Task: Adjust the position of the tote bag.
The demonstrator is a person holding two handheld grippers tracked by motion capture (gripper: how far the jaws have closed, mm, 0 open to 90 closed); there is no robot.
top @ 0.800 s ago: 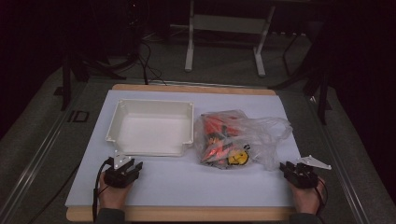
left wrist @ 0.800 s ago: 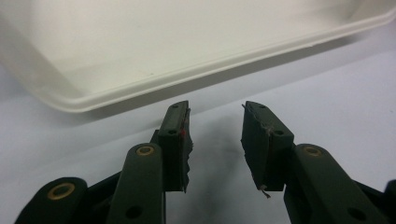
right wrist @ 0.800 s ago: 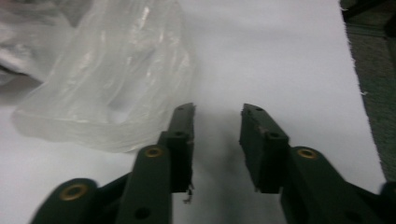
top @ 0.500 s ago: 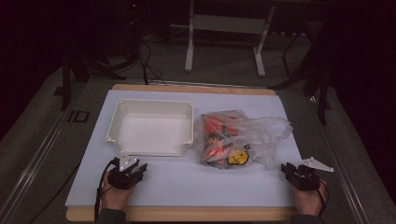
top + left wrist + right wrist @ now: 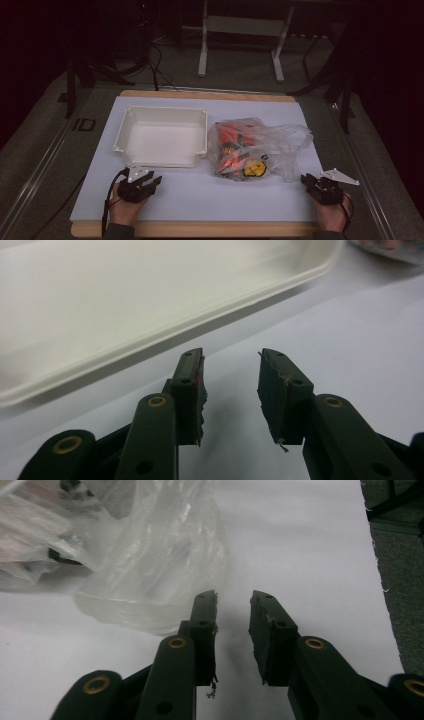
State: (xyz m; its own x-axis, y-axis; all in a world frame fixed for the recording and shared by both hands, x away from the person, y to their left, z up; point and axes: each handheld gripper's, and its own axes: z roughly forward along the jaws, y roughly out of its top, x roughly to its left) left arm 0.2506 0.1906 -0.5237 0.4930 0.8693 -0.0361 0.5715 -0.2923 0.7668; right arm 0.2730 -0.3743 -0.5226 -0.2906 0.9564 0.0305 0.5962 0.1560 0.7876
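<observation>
A white rectangular bin (image 5: 162, 135) stands empty on the white sheet, left of centre. To its right lies a clear plastic bag (image 5: 255, 147) holding red and orange items and a yellow one. My left gripper (image 5: 152, 179) rests on the sheet just in front of the bin's near rim (image 5: 150, 335); it is open with nothing between its jaws (image 5: 230, 365). My right gripper (image 5: 306, 180) sits at the sheet's right front, open and empty, its jaws (image 5: 234, 600) pointing at the bag's loose edge (image 5: 150, 580) a short way off.
The white sheet (image 5: 210, 195) covers a wooden board on a grey carpeted surface. Beyond the table stand a metal frame (image 5: 240, 45) and cables on the dark floor. Bare sheet lies between the two grippers.
The left gripper has shifted slightly right along the bin's front. The right gripper has edged a little toward the near edge. Both stay open.
</observation>
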